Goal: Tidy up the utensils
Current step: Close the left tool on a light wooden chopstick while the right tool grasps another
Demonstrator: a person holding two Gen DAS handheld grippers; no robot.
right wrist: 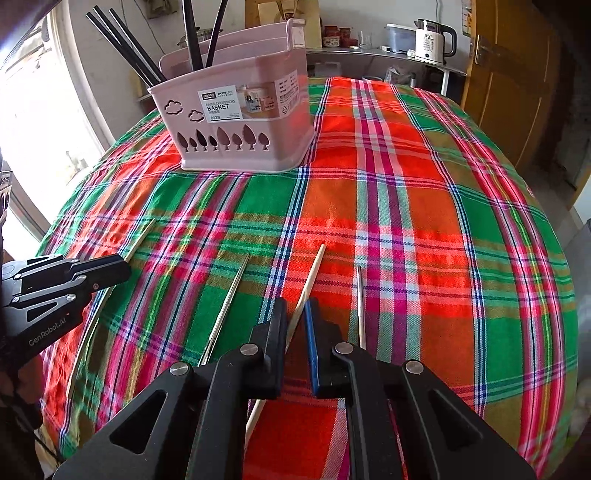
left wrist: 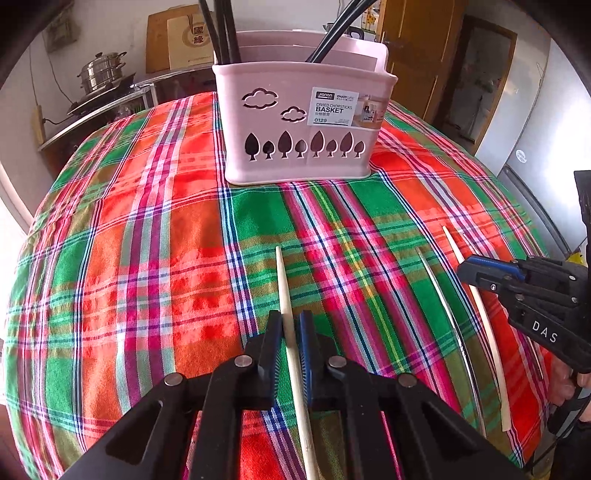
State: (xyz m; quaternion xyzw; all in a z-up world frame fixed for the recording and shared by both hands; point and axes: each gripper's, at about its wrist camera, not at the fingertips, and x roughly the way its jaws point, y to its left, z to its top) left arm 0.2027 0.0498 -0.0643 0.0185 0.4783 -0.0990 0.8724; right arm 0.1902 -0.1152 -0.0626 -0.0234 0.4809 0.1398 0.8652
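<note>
Black chopsticks (left wrist: 221, 29) already stand in the pink chopstick basket (left wrist: 303, 147). Each claw, left gripper (left wrist: 290, 325) and right gripper (right wrist: 295, 314), is clamped on 1 wooden chopstick (left wrist: 284, 280) on the plaid cloth (left wrist: 147, 258); 2 metal chopsticks (right wrist: 229, 295) remain.

1. The white label (left wrist: 334, 107) on the front of the pink chopstick basket (left wrist: 295, 147) reads "DIVIED CHOPSTICKS BASKET" with "0129" beneath; a dark tab above it carries a small brand word, too blurred to be sure of, beside "ENJOY LIFE".
2. The right gripper (left wrist: 466, 267), seen from the left wrist, bears the white letters "DAS" on its black body.
3. The left gripper (right wrist: 123, 266), seen from the right wrist, bears "GenRobot.AI".
4. The white electric kettle (right wrist: 434, 40) shows "55".
5. The brown paper bag (left wrist: 192, 40) carries two Chinese characters in a round emblem.
</note>
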